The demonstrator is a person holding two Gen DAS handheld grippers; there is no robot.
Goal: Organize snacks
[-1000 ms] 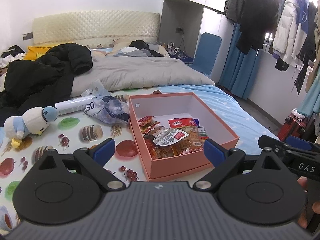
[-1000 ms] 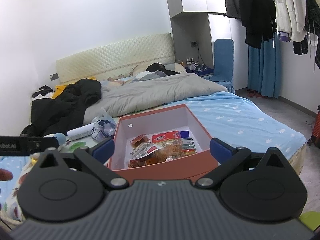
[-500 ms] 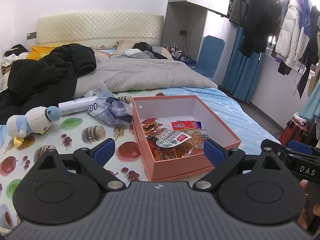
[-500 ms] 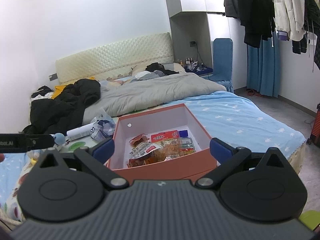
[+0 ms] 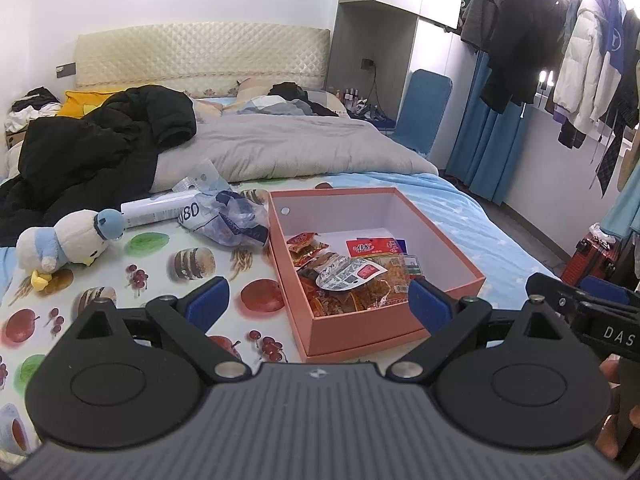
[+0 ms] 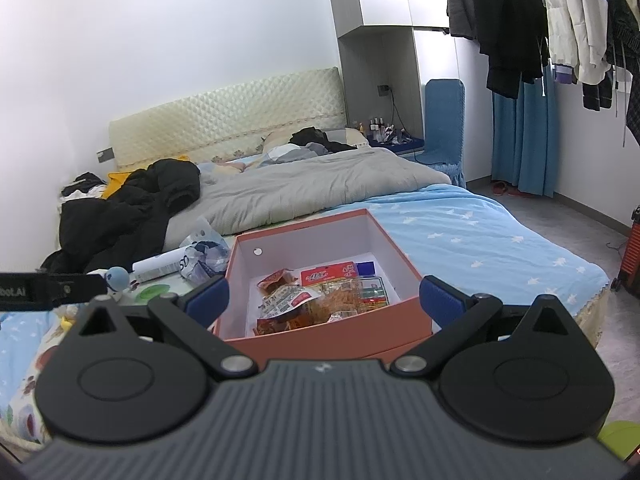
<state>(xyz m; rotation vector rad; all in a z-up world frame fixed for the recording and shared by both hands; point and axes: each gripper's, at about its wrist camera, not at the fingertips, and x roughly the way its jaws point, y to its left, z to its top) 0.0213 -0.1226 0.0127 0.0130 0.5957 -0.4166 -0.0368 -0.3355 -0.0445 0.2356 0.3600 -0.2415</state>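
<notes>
An open pink box [image 5: 360, 328] sits on the bed's fruit-print sheet, and several snack packets [image 5: 352, 276] lie in its near half. My left gripper [image 5: 318, 304] is open and empty, hovering just short of the box's near-left corner. My right gripper [image 6: 324, 298] is also open and empty, held in front of the box's [image 6: 332, 340] near wall, with the snack packets [image 6: 320, 296] visible past it. The right gripper's [image 5: 580, 312] body shows at the right edge of the left wrist view. A strap of the left gripper [image 6: 52, 286] shows at the left of the right wrist view.
Left of the box lie a crumpled blue-and-white bag [image 5: 228, 220], a white tube [image 5: 160, 210] and a plush bird [image 5: 64, 244]. A black jacket [image 5: 100, 148] and grey duvet [image 5: 280, 148] cover the far bed. A red suitcase [image 5: 592, 256] stands under hanging clothes on the right.
Both wrist views have drifted slightly, the left one lifting a little. The box and snacks have not moved, and both grippers stay open and empty.
</notes>
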